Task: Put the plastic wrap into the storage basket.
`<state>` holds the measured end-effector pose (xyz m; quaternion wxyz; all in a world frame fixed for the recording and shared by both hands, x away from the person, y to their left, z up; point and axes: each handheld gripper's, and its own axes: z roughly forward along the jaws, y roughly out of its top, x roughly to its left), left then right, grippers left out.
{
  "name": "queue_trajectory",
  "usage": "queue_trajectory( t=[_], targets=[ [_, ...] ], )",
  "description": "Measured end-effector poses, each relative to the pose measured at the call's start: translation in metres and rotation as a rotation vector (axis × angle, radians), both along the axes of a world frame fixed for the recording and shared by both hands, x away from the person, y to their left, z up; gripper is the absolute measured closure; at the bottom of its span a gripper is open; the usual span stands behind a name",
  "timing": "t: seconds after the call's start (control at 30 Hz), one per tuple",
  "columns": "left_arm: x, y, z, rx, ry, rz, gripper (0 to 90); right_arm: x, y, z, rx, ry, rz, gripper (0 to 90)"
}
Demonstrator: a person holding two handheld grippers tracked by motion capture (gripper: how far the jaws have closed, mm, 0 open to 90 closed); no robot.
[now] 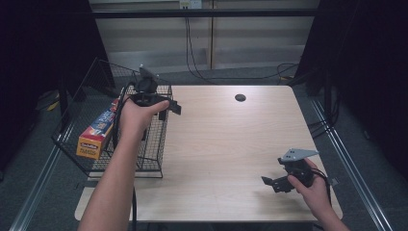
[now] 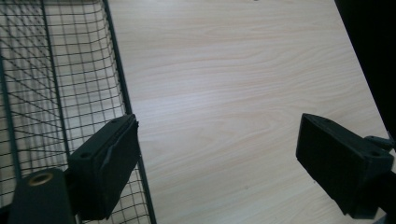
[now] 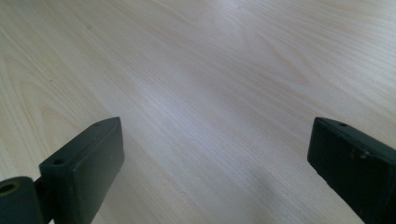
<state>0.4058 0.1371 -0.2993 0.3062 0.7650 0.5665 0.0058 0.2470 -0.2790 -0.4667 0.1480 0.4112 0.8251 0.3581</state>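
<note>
Left gripper (image 1: 168,107) raised at frame's upper left, jaws wide apart; right gripper (image 1: 275,183) low at lower right, jaws likewise spread.

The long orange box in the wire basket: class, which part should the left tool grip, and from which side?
Probably from above, through the basket's open top. The box lies flat along the far-left wall, so grip across its narrow width near the middle, one jaw on each long side. The left tool is open near the basket's right rim.

Left tongs (image 1: 168,107) above basket (image 1: 155,159), boxes (image 1: 97,132) inside
</note>
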Motion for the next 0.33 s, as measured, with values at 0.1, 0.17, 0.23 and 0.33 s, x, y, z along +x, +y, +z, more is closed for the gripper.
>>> queue_trajectory(
  t=[0.1,0.17,0.23,0.33],
  targets=[
    [-0.001,-0.003,-0.003,0.003,-0.001,-0.009,11.2,0.000,0.000,0.000,-0.001,0.000,0.000,3.6],
    [-0.002,-0.006,-0.005,0.008,0.000,-0.021,10.9,0.000,0.000,0.000,-0.001,0.002,-0.002,3.6],
    [-0.002,-0.009,-0.008,0.007,-0.004,-0.030,10.2,0.000,0.000,0.000,-0.003,0.001,-0.002,3.6],
    [-0.004,-0.013,-0.010,0.003,-0.015,-0.047,8.4,0.000,-0.001,-0.001,-0.002,-0.003,-0.004,3.6]
  ],
)
